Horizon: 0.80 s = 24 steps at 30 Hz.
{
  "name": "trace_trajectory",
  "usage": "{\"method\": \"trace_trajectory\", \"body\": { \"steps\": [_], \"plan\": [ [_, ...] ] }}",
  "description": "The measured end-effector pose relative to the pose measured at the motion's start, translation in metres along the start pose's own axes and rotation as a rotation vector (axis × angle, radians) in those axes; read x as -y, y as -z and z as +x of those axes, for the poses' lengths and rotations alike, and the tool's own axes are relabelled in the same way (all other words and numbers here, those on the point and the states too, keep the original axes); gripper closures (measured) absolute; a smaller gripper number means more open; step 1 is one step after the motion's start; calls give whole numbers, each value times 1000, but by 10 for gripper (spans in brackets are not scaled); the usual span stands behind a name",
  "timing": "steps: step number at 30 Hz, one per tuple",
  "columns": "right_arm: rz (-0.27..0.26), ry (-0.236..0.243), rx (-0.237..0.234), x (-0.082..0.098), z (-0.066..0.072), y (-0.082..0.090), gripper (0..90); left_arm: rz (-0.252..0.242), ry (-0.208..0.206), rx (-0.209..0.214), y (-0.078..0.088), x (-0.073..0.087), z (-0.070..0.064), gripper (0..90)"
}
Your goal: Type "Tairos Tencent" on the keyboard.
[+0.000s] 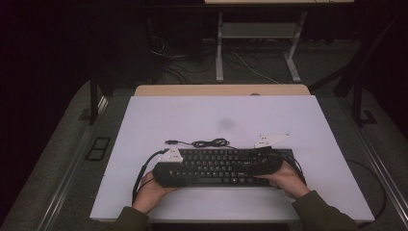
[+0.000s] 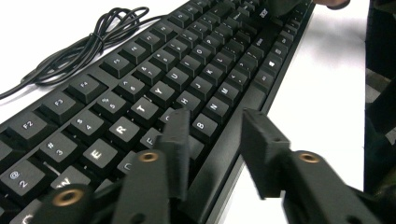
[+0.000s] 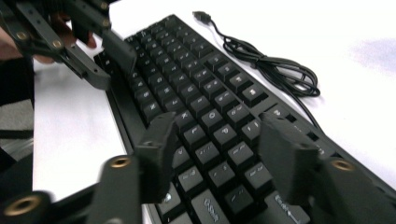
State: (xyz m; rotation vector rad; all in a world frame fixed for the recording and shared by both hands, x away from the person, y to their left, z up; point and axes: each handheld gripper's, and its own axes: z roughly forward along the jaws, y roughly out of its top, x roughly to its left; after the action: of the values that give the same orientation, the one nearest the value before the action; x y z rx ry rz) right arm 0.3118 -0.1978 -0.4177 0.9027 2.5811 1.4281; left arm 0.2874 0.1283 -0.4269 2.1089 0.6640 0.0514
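Jaws of your left gripper (image 2: 212, 140) stand apart over the near edge of the black keyboard (image 2: 187, 65), one above the keys, one past the rim; your right gripper (image 3: 219, 149) hangs open above keys too; keyboard lies on the white table (image 1: 216, 115), its coiled cable (image 1: 209, 142) just behind.

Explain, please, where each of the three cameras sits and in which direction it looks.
High view: sits above the person's side, looks forward and down on the white table with the keyboard; forearms, both hands, the left gripper and the right gripper show.
Left gripper view: rides on the left gripper, looks along the keyboard's length; its two jaws stand apart over the front edge.
Right gripper view: rides on the right gripper, looks along the keys the opposite way; its jaws and the other gripper show.
Shared: both gripper views show the coiled cable.
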Motion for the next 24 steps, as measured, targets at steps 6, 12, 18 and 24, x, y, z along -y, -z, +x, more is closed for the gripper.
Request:
{"method": "trace_trajectory", "body": {
  "steps": [6, 12, 18, 24],
  "plan": [
    [15, 16, -12, 6, 2, 5, 646, -16, 13, -6, -2, -3, 1, 448],
    [23, 24, -14, 10, 2, 11, 770, -36, 20, -22, -1, -6, 5, 376],
    [43, 28, -21, 15, 1, 14, 880, -42, 22, -38, -2, -8, 6, 331],
    [75, 47, -23, 17, 1, 11, 893, -60, 21, -45, -3, -11, 6, 290]
  ]
}}
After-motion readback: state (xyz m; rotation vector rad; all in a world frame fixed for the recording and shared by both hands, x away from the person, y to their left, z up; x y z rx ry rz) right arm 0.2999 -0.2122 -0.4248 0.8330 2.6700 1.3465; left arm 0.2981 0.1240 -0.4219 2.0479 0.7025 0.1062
